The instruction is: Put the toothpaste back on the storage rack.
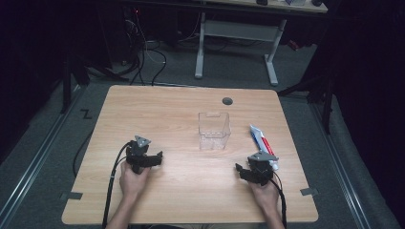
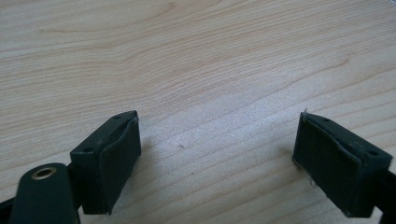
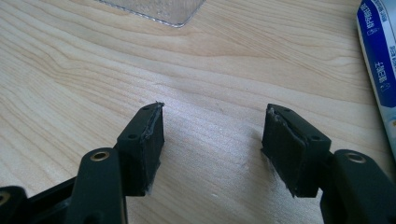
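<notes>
- High view is showing a light wooden table [image 1: 191,200] with a clear plastic container [image 1: 214,130] standing upright near its middle; every place below is given relative to that container.
- A toothpaste tube [image 1: 261,139], white and blue with some red, is lying flat on the table to the right of the container, near it but apart, its length running slantwise toward the person's side.
- The left gripper [image 1: 152,160] is resting on the table to the left of the container and nearer the person, well apart from it, with a hand [image 1: 133,179] holding it from behind and a black cable [image 1: 112,186] trailing back off the table edge.
- The right gripper [image 1: 243,171] is sitting to the right of the container and nearer the person, just beside the near end of the toothpaste tube, with the other hand [image 1: 265,193] gripping it.
- Left gripper view is showing its two black jaws standing wide apart with bare wood grain between them.
- Right gripper view is showing its jaws also spread wide over bare wood, with a corner of the container [image 3: 154,10] lying ahead at the upper edge and the toothpaste tube [image 3: 380,51] running along the right edge, outside the jaws.
- A dark round grommet [image 1: 227,101] is sitting in the table beyond the container, toward the far edge.
</notes>
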The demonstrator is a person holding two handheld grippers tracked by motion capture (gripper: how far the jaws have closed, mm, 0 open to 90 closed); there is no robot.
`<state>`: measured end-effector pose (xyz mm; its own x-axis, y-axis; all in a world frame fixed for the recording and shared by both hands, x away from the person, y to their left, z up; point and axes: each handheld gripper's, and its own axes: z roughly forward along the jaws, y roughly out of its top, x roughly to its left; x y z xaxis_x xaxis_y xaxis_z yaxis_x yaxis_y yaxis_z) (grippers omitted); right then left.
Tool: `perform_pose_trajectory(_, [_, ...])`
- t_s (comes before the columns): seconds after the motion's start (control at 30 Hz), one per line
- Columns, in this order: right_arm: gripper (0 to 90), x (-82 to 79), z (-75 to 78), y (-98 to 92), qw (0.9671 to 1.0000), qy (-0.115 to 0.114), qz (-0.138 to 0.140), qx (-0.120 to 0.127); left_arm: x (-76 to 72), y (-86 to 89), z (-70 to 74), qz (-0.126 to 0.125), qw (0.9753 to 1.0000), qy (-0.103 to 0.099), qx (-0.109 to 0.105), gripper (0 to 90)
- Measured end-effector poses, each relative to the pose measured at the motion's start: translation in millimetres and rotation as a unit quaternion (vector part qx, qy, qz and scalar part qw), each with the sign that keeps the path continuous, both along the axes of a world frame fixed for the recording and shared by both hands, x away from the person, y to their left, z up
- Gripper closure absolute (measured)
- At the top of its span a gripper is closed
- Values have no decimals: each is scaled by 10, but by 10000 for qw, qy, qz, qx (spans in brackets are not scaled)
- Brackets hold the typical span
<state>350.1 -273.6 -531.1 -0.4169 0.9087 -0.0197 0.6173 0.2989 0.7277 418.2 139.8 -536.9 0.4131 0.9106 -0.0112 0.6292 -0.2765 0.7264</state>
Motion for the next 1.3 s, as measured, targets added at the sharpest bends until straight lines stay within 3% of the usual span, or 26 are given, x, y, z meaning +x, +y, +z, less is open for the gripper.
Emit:
perform_pose_trajectory(0.77, [382, 1, 0, -1, 10000, 12, 0, 12, 0, -4, 0, -9, 10000, -11, 0, 154])
perform_pose_trajectory(1.3, [411, -31, 38, 27, 9997, 141, -185, 72, 1, -3, 0, -14, 10000, -7, 5, 154])
